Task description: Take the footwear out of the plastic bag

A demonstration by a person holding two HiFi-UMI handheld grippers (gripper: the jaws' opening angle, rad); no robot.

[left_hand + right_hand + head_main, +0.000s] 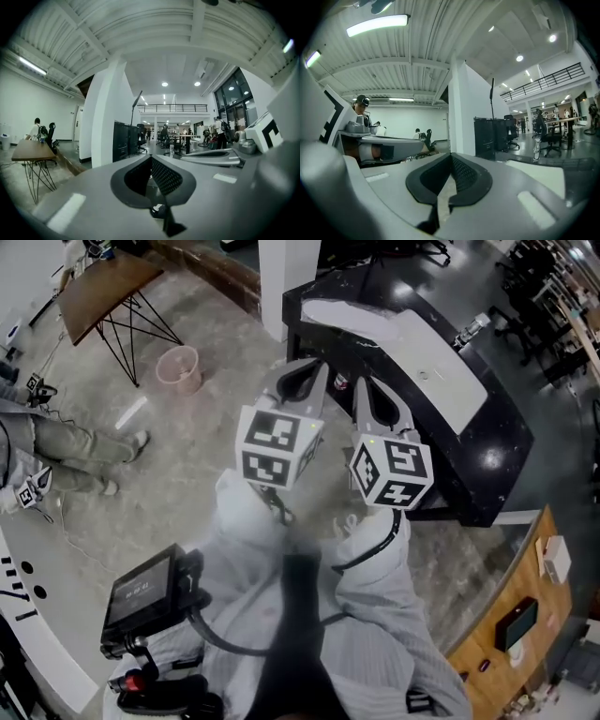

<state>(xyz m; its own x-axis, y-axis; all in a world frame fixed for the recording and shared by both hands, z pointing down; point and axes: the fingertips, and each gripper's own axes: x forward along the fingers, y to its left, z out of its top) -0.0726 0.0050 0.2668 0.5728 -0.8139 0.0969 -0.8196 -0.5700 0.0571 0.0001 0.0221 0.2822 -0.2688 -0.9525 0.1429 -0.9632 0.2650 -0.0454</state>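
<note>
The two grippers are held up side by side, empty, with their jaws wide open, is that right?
No. The left gripper and the right gripper are held up side by side, empty, but their jaws are shut; each gripper view shows the tips meeting.

Grey, marker-cubed left tool (306, 379), right tool (366, 392)

Concrete floor (197, 456), black counter (497, 460)
</note>
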